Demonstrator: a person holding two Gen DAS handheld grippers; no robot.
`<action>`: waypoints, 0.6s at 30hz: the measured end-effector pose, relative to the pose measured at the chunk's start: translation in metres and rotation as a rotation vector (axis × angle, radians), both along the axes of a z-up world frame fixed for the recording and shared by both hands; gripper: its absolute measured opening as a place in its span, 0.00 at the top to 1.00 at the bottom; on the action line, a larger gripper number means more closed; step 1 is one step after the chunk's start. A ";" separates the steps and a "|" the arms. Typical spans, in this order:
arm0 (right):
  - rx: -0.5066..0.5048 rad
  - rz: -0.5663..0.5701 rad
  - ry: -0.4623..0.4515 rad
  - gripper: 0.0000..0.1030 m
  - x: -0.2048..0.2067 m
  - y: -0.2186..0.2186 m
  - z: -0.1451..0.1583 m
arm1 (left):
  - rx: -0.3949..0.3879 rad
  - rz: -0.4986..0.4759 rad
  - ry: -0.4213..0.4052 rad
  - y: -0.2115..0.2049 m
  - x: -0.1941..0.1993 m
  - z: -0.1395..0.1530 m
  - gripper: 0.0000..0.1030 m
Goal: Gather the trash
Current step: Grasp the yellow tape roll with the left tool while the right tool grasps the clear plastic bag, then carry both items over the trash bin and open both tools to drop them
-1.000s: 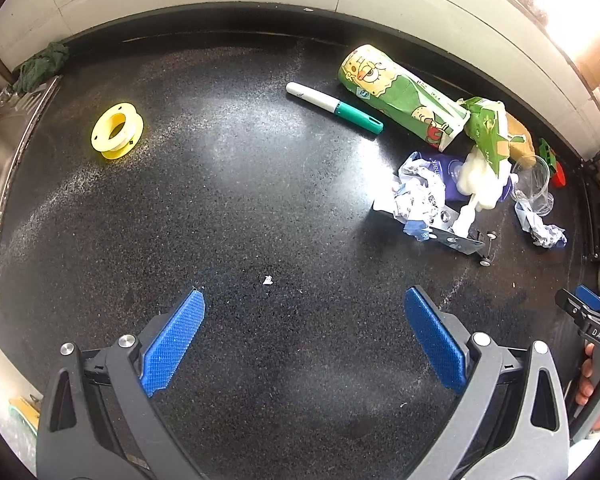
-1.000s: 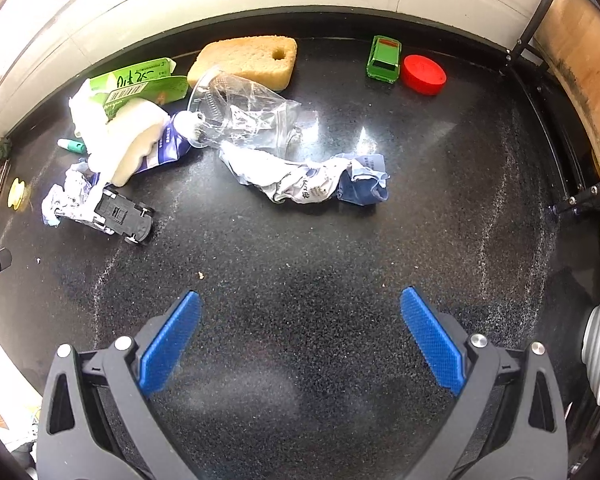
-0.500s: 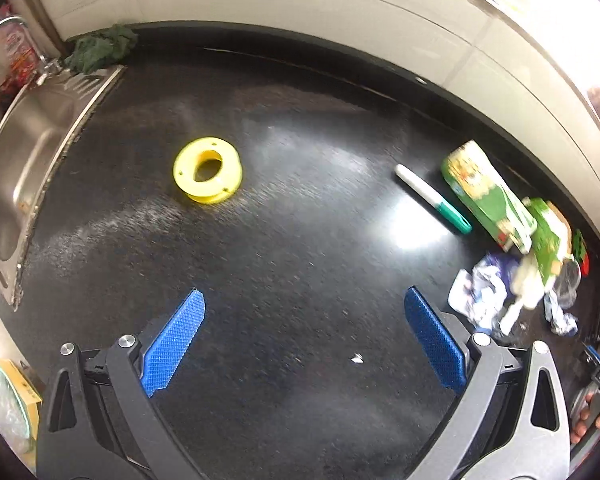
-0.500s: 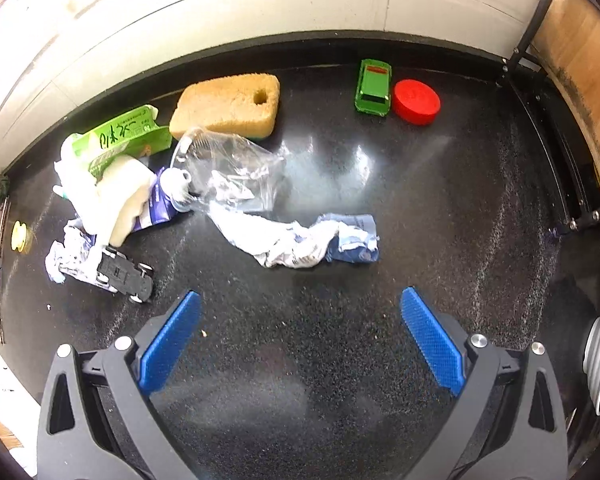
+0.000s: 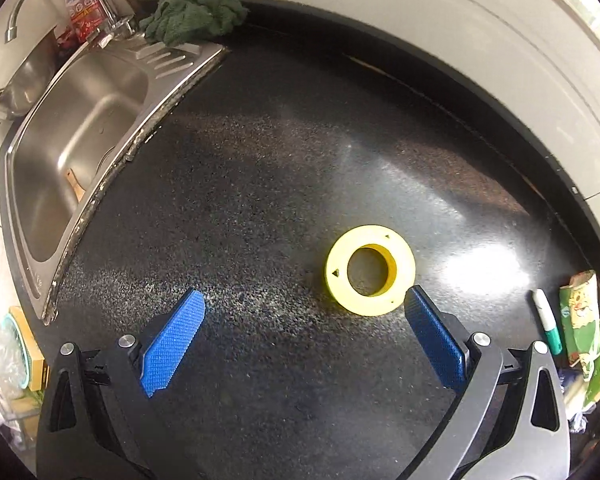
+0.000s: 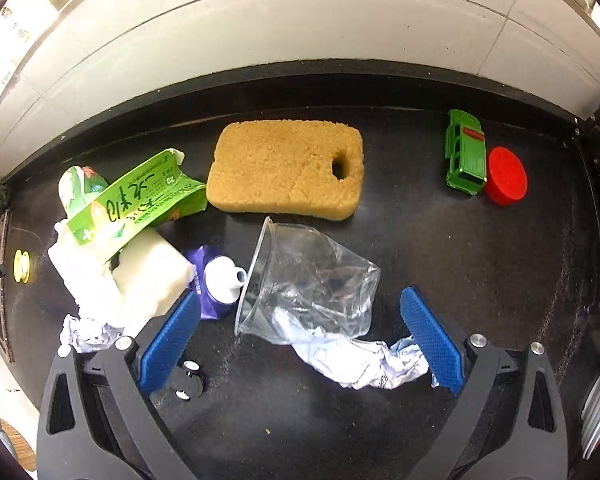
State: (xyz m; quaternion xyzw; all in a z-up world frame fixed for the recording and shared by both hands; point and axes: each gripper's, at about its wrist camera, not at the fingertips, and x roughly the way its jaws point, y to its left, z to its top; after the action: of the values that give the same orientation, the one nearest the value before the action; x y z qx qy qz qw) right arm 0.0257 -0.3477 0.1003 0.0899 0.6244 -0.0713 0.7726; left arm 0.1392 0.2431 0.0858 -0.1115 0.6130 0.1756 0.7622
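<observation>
Right gripper [image 6: 300,332] over crushed clear cup [image 6: 308,284]; jaws wide, closing, pads not yet touching.
Cup lay between the fingers, rim leftward; left gripper [image 5: 304,344] open, empty, well apart.

Bright glare on the dark countertop [image 5: 484,276], perhaps from a window; strong fisheye bending at edges
</observation>
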 end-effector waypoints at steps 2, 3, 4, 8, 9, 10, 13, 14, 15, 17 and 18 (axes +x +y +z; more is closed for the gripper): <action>-0.009 0.012 0.023 0.35 0.008 0.003 -0.009 | -0.011 0.010 0.009 0.004 0.002 -0.011 0.21; -0.017 0.012 0.011 0.38 0.010 0.004 -0.011 | -0.046 0.016 0.007 0.006 0.002 -0.018 0.39; -0.016 0.010 -0.006 0.44 0.011 0.004 -0.011 | -0.090 0.030 0.003 0.009 0.000 -0.025 0.61; -0.011 -0.015 -0.044 0.66 0.011 -0.003 -0.005 | -0.073 -0.001 -0.024 0.003 -0.002 -0.026 0.87; -0.007 -0.029 -0.052 0.66 0.009 -0.006 -0.003 | -0.093 -0.002 -0.027 0.002 -0.004 -0.025 0.87; -0.008 -0.041 -0.069 0.67 0.006 -0.008 0.003 | -0.102 -0.005 -0.037 0.001 -0.006 -0.023 0.87; 0.010 -0.055 -0.115 0.71 -0.001 -0.016 0.021 | -0.117 -0.006 -0.079 -0.003 -0.020 -0.008 0.87; 0.022 -0.054 -0.131 0.72 -0.007 -0.016 0.029 | -0.120 -0.009 -0.090 -0.004 -0.026 -0.002 0.87; 0.033 -0.047 -0.146 0.73 -0.007 -0.014 0.037 | -0.119 -0.014 -0.099 -0.003 -0.032 0.005 0.87; 0.048 -0.020 -0.179 0.73 -0.005 -0.008 0.052 | -0.119 -0.018 -0.115 0.000 -0.047 0.019 0.87; 0.054 -0.003 -0.192 0.73 -0.003 0.001 0.059 | -0.121 -0.017 -0.125 0.002 -0.058 0.028 0.87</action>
State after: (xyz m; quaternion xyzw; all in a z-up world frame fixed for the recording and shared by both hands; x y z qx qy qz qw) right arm 0.0231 -0.3470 0.1589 0.1179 0.5490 -0.0466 0.8262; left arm 0.0809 0.2446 0.1137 -0.1626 0.5745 0.1244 0.7925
